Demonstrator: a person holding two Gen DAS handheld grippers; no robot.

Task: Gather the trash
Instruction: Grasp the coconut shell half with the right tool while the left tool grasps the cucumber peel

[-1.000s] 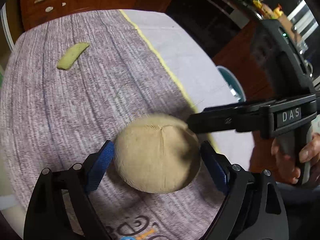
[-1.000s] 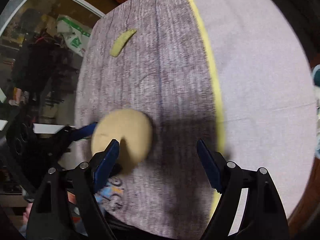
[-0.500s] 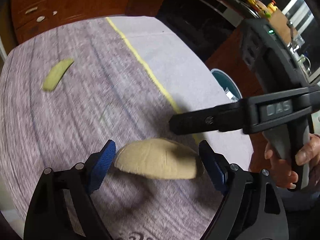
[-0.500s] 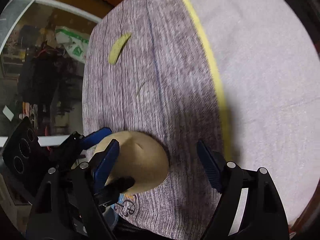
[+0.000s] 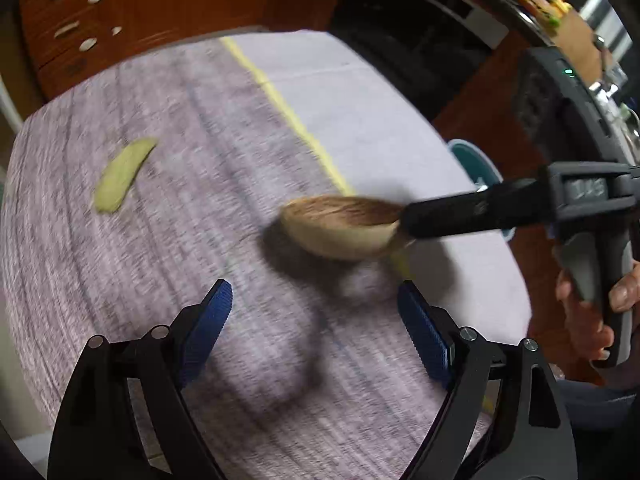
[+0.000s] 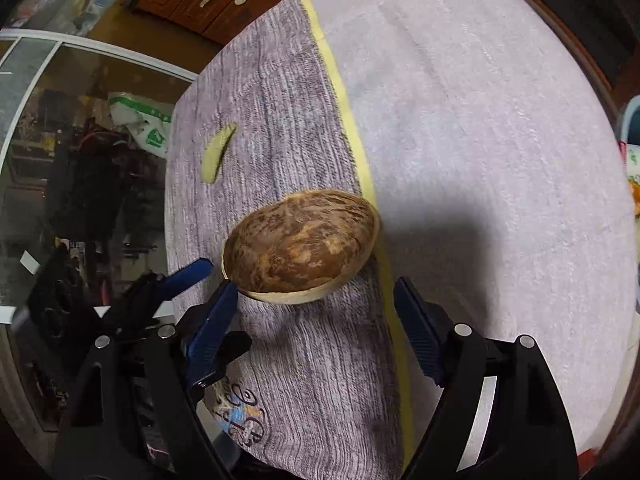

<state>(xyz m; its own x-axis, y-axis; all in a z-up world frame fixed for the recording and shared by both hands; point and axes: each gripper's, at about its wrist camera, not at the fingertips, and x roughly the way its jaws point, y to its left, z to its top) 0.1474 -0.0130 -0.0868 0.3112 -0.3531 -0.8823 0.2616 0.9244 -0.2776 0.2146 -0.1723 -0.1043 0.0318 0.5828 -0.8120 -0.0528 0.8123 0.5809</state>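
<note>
A tan half shell [image 5: 344, 226] with a brown hollow inside [image 6: 300, 244] hangs above the grey tablecloth, hollow side up. In the left wrist view it sits at the tip of the right gripper's black finger [image 5: 472, 210]. In the right wrist view its rim touches the left blue pad [image 6: 212, 320], and the right pad stands well apart. My right gripper [image 6: 320, 320] looks open. My left gripper [image 5: 316, 320] is open and empty, below and left of the shell. A yellow-green peel strip [image 5: 124, 174] lies on the cloth at the far left and shows in the right wrist view [image 6: 218, 152].
The round table's cloth has a yellow stripe [image 5: 288, 112] between grey and pale halves. A teal bin [image 5: 476, 164] stands beyond the table's right edge. A wooden drawer cabinet [image 5: 100, 20] is at the back. A glass door [image 6: 60, 140] and clutter lie to the left.
The shell left my left gripper's fingers, turned hollow side up and moved up and right with the right gripper. My left gripper stayed open and drew back.
</note>
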